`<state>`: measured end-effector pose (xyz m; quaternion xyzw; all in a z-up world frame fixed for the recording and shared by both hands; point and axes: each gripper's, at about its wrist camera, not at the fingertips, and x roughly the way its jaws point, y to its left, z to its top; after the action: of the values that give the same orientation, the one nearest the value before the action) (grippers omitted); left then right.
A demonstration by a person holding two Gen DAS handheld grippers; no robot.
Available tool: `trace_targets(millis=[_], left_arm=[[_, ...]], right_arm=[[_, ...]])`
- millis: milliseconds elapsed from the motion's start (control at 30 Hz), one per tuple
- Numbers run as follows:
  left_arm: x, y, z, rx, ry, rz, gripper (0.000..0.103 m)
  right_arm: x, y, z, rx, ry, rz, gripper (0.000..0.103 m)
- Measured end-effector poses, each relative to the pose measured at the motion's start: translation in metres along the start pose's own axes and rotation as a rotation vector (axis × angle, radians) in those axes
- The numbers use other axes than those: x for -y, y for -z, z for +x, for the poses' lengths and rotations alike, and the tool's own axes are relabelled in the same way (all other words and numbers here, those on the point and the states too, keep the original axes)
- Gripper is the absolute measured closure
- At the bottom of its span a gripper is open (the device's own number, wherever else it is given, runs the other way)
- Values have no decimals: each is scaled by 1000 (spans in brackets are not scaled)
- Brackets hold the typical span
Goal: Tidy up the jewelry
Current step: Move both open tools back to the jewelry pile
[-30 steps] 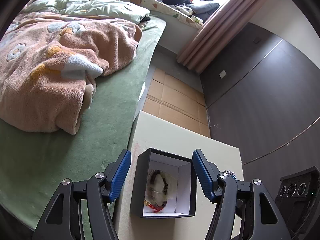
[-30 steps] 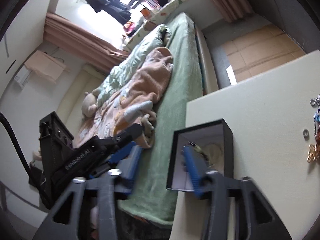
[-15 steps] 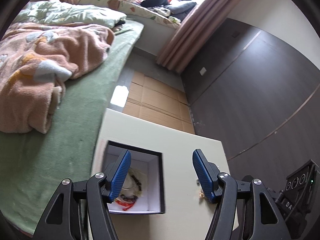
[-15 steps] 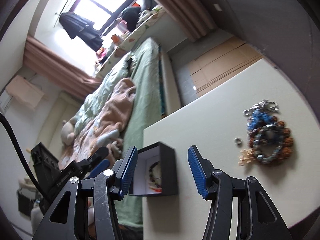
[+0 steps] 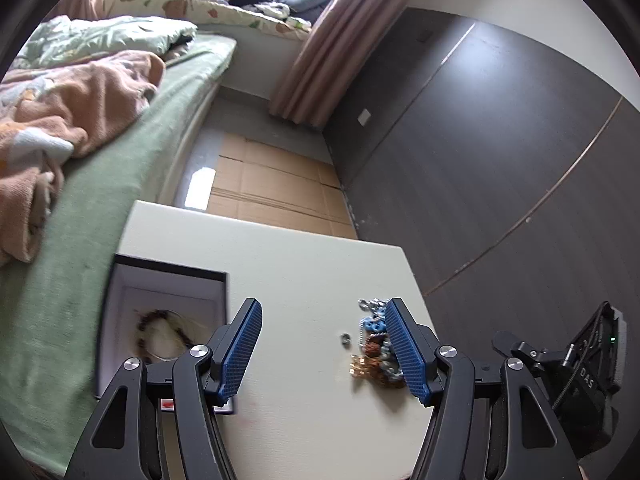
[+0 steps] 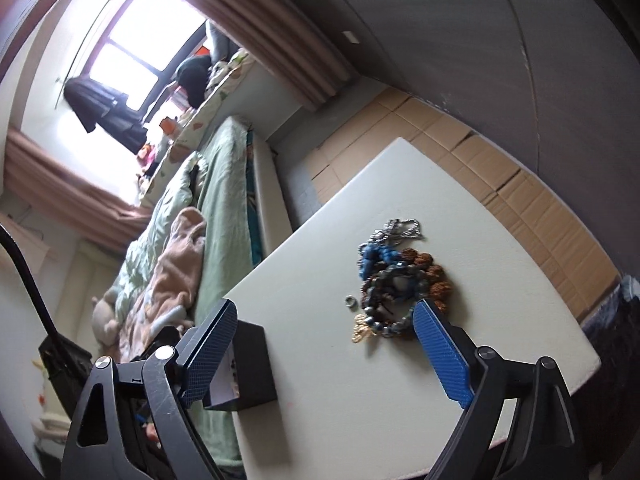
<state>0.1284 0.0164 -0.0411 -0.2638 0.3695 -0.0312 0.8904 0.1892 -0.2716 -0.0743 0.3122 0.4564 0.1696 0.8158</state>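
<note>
A black box (image 5: 168, 312) with a white lining sits at the left edge of the cream table (image 5: 288, 264); a dark bead bracelet (image 5: 160, 332) lies inside it. A heap of jewelry (image 6: 396, 280), with blue, brown and grey beads, a silver chain and a gold piece, rests near the table's right side, and a small silver ring (image 6: 351, 301) lies beside it. My left gripper (image 5: 322, 316) hangs open over bare table between box and heap (image 5: 376, 344). My right gripper (image 6: 324, 316) is opening above the table just short of the heap, nothing between its pads.
A bed (image 5: 112, 152) with green sheet and a peach blanket (image 5: 60, 108) runs along the table's left side. Flattened cardboard (image 5: 272, 184) covers the floor beyond the table. A dark wall (image 5: 500, 160) and curtains (image 5: 332, 40) stand to the right.
Both grippers swung right, away from the box toward the jewelry heap, which now shows in both views. The right gripper's jaws have spread wider; the left's have kept their gap.
</note>
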Motion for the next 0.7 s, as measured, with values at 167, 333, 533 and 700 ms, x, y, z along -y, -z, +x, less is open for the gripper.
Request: trace_targets(millis=[167, 333, 533, 700], left_arm=[[18, 10, 28, -94, 29, 14, 38], [38, 20, 52, -137, 23, 77, 38], [59, 34, 80, -180, 8, 147, 41], [68, 46, 105, -223, -25, 182, 49]], right_arm=[[29, 0, 0, -14, 43, 98, 13], [61, 0, 6, -54, 47, 209, 24], [72, -2, 19, -96, 59, 224, 48], [73, -4, 25, -108, 50, 233, 54]])
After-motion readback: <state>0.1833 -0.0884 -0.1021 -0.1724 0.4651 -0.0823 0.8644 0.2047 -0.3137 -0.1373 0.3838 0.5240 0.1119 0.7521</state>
